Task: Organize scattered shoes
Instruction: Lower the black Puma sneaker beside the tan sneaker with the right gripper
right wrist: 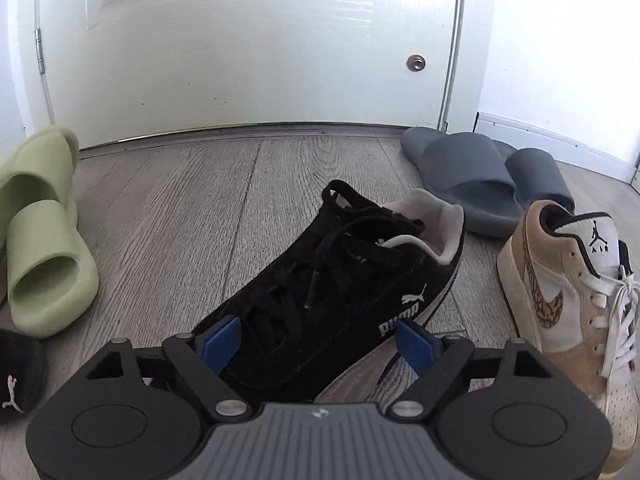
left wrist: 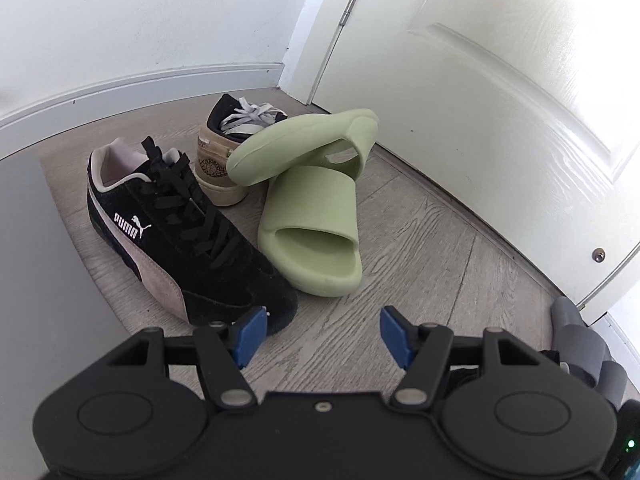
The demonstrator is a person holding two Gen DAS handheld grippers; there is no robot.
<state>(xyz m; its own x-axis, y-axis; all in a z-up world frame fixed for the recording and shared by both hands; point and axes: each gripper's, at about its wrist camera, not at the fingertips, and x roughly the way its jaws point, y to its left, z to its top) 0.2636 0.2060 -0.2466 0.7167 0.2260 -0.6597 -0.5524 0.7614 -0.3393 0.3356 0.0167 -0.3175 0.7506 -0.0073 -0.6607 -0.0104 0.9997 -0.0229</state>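
Observation:
In the left wrist view, a black Puma sneaker (left wrist: 180, 236) lies on the floor at left, a tan Jordan sneaker (left wrist: 228, 148) behind it, and two green slides, one (left wrist: 316, 232) flat, the other (left wrist: 304, 140) tipped on top. My left gripper (left wrist: 322, 330) is open and empty, its left pad by the Puma's toe. In the right wrist view, my right gripper (right wrist: 318, 344) has its blue pads on both sides of the second black Puma sneaker (right wrist: 332, 276), gripping its forefoot. A second tan Jordan sneaker (right wrist: 576, 304) stands at right.
A white door (right wrist: 248, 40) closes the far side, with baseboard and wall (left wrist: 120, 32) at left. Two grey slides (right wrist: 480, 176) lie near the door at right. The green slides (right wrist: 40, 232) and the other Puma's toe (right wrist: 16, 376) show at left. The floor is grey wood plank.

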